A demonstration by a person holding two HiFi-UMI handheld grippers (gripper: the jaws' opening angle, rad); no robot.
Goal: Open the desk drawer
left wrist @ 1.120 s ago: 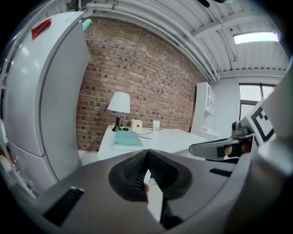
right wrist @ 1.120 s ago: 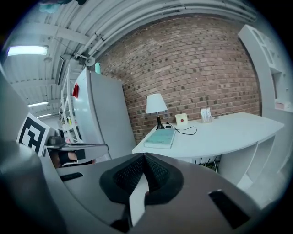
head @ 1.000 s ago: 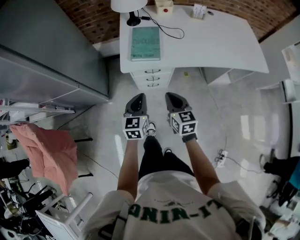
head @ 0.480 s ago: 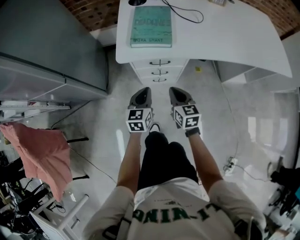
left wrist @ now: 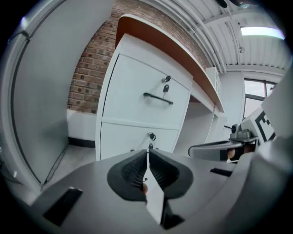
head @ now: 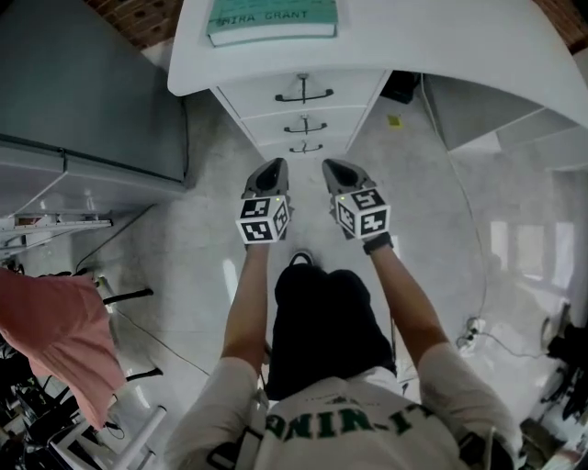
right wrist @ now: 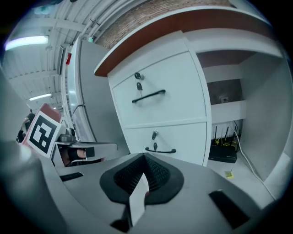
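A white drawer unit with three stacked drawers stands under the white desk. Each drawer has a dark bar handle; the top handle also shows as a bar handle in the left gripper view and as a bar handle in the right gripper view. My left gripper and right gripper hover side by side, short of the drawers and touching nothing. The left gripper has its jaws almost together, just opening, with nothing between them. The right gripper is shut and holds nothing.
A teal book lies on the desk top. A tall grey cabinet flanks the drawers on the left. A black box with cables sits under the desk at right. A pink cloth hangs at lower left; a cable crosses the floor.
Both grippers have sunk together as the person crouched. The desk and its drawers have come much closer and now fill the top of the head view.
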